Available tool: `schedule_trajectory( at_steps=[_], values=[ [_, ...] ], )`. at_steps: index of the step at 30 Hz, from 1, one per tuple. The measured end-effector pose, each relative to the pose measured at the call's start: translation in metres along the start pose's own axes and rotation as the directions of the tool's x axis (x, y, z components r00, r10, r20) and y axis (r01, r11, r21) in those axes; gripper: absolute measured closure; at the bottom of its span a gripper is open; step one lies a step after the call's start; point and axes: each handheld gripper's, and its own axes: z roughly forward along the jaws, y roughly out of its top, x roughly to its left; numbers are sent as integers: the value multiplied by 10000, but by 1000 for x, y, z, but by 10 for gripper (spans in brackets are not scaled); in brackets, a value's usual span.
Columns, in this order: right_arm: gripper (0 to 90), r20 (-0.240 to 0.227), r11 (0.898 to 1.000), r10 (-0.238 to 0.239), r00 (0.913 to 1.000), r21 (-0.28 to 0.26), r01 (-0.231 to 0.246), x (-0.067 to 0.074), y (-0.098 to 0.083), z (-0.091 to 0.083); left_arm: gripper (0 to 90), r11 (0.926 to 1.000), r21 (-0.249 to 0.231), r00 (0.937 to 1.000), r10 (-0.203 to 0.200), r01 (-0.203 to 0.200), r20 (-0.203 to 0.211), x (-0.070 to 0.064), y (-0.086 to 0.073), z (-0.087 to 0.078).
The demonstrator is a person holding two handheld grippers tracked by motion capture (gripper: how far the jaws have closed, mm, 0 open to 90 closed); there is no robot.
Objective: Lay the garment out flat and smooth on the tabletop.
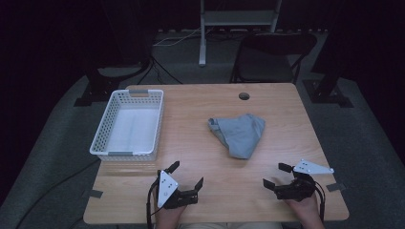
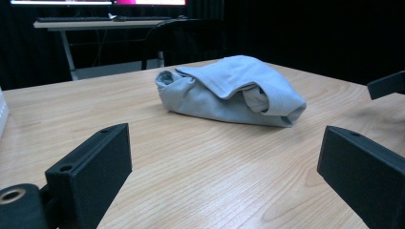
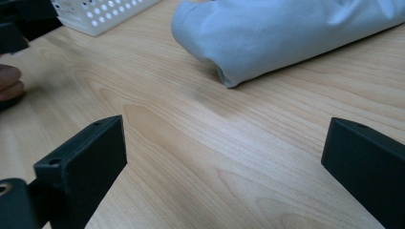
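The light wooden table point(image 1: 200, 143) carried a white perforated plastic basket point(image 1: 157, 124) at its far left, holding nothing. A folded grey-blue cloth garment point(image 1: 240, 134) lay right of centre, its long axis running from far left toward near right, bare wood all round. The left gripper point(image 1: 186, 174) and right gripper point(image 1: 274, 175) rested near the front edge, jaws spread wide, gripping nothing.

Landmark: folded grey cloth point(image 1: 239, 134), mid-table.
Near side of cloth: bare wood, open passage.
Left of cloth: white basket point(image 1: 128, 125), well apart.
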Motion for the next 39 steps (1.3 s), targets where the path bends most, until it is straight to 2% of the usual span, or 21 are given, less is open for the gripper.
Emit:
schedule_trajectory(
  at_steps=[1,2,5,7,10,15,18,22,24,32,39],
  values=[
    [9,72,10000,-28,10000,-8,28,1,0,0,53,9999,109,10000,86,-86,26,0,0,1],
    [9,73,10000,-69,9999,18,69,1,0,0,54,9998,155,9997,104,-108,219,-1,-1,2],
    [9,170,9999,-118,9998,64,117,2,0,1,54,9978,516,9990,423,-413,-169,-5,-1,5],
    [9,245,9998,-169,9996,52,168,3,0,1,54,9978,416,9982,531,-520,-261,-5,-1,4],
    [9,320,9996,-270,9991,122,266,4,-1,1,54,9993,125,9992,358,-356,-196,-4,-1,2],
    [9,425,9988,-425,9982,276,414,7,0,2,54,9998,20,9994,217,-216,-255,-2,-1,0],
    [9,456,9987,-410,9981,309,396,7,0,2,54,9997,161,9997,210,-207,-157,-2,-1,2],
    [8,149,9988,-19,9999,491,11,2,2,4,54,9993,247,9994,273,-268,-234,-3,-1,3],
    [8,93,9986,17,10000,531,-22,2,2,4,54,9995,255,9995,216,-211,-218,-3,-1,3],
    [9,-86,9976,20,10000,698,-14,2,3,4,54,9994,302,9995,200,-193,-238,-2,-1,4],
    [18,-189,9987,-221,9996,448,230,11,17,1,54,9992,350,9994,226,-216,-273,-2,-1,5]
  ],
)
